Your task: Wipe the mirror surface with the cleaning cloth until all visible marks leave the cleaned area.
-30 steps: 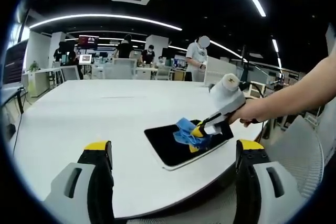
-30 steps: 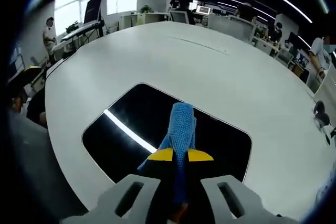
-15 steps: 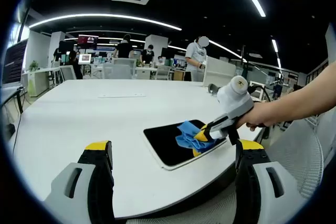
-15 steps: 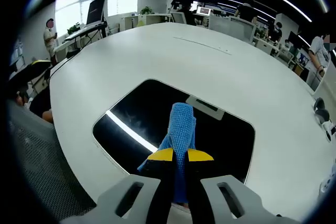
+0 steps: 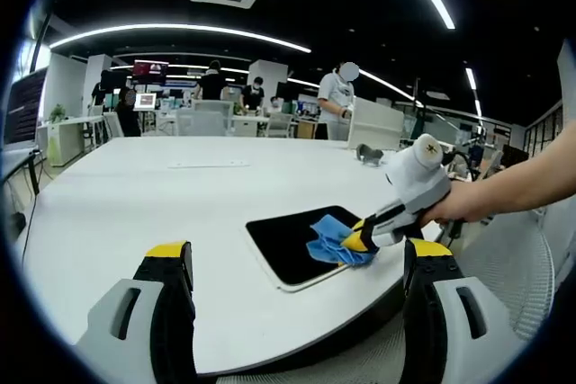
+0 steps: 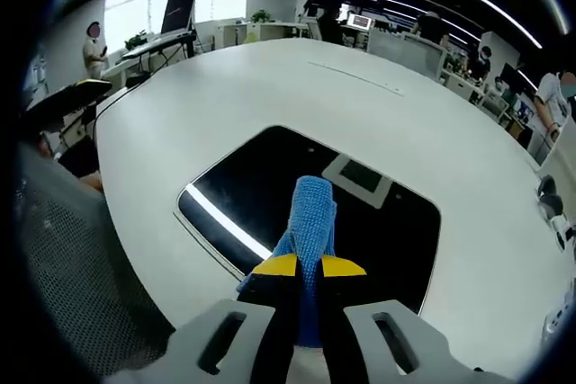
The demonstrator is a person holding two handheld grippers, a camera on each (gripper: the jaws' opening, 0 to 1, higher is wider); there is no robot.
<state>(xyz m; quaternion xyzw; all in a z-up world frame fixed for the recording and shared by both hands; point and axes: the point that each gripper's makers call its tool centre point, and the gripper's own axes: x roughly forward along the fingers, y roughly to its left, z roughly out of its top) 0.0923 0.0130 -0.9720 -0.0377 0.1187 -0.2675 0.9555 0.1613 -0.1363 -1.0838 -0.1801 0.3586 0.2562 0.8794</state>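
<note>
The right gripper (image 6: 301,267), clamped on the blue cloth (image 6: 310,213), is dragging it back toward the mirror's (image 6: 270,177) near edge at six o'clock, finishing a stroke; left gripper (image 5: 297,267) is idling wide apart.

A dark, rounded-corner mirror (image 6: 270,195) lies flat near the worktop (image 6: 225,105) edge; a crumpled blue cleaning cloth (image 6: 310,218) rests on it, pinched between the right gripper's fingers (image 6: 281,267).
</note>
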